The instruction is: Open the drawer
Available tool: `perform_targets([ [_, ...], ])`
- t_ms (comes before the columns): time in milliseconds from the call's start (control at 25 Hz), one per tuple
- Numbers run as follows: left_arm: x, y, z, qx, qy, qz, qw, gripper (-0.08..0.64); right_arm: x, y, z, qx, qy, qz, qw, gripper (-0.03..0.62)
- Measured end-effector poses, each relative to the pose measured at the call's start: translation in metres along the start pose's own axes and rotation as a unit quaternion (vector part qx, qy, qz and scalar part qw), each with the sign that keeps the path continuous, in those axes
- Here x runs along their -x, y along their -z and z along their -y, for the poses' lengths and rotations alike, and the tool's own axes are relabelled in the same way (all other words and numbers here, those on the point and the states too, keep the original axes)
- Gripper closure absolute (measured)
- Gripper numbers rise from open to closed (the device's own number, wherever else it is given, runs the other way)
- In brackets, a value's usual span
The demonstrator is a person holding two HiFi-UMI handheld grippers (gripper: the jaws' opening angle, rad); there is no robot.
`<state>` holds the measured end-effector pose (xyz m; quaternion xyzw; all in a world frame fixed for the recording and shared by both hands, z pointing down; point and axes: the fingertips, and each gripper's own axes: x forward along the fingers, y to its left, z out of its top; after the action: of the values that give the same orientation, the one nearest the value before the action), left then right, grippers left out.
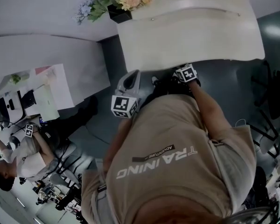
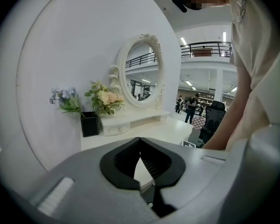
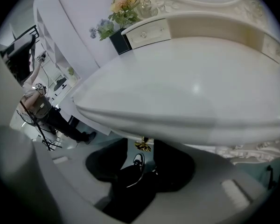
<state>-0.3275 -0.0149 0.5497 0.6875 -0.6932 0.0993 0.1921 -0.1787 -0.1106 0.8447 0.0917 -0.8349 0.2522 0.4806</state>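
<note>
A white dressing table (image 1: 191, 36) stands in front of me. In the right gripper view its thick top (image 3: 186, 92) fills the picture, and a small gold drawer handle (image 3: 143, 145) hangs just under its front rim. The drawer's front is hidden by the rim. My right gripper (image 3: 141, 141) points steeply down at the rim, open, with the handle between its fingertips and the pads apart from it. In the head view the right gripper (image 1: 184, 73) is at the table's front edge. My left gripper (image 1: 129, 85) is held back from the table, its jaws (image 2: 140, 141) shut with nothing in them.
A black vase of flowers (image 1: 119, 13) stands at the table's back left, by an oval mirror (image 2: 142, 71) and a raised shelf with small drawers (image 3: 148, 31). My shoe (image 3: 137, 161) shows on the floor below. Another person (image 1: 18, 157) works at a desk on the left. A black chair (image 2: 212, 118) stands to the right.
</note>
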Motion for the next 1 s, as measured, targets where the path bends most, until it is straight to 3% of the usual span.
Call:
perform_targets([
  [1000, 0.008, 0.010, -0.020, 0.010, -0.034, -0.013, 0.9993, 0.554, -0.036, 0.009, 0.009, -0.013, 0.024, -0.033, 0.999, 0.449],
])
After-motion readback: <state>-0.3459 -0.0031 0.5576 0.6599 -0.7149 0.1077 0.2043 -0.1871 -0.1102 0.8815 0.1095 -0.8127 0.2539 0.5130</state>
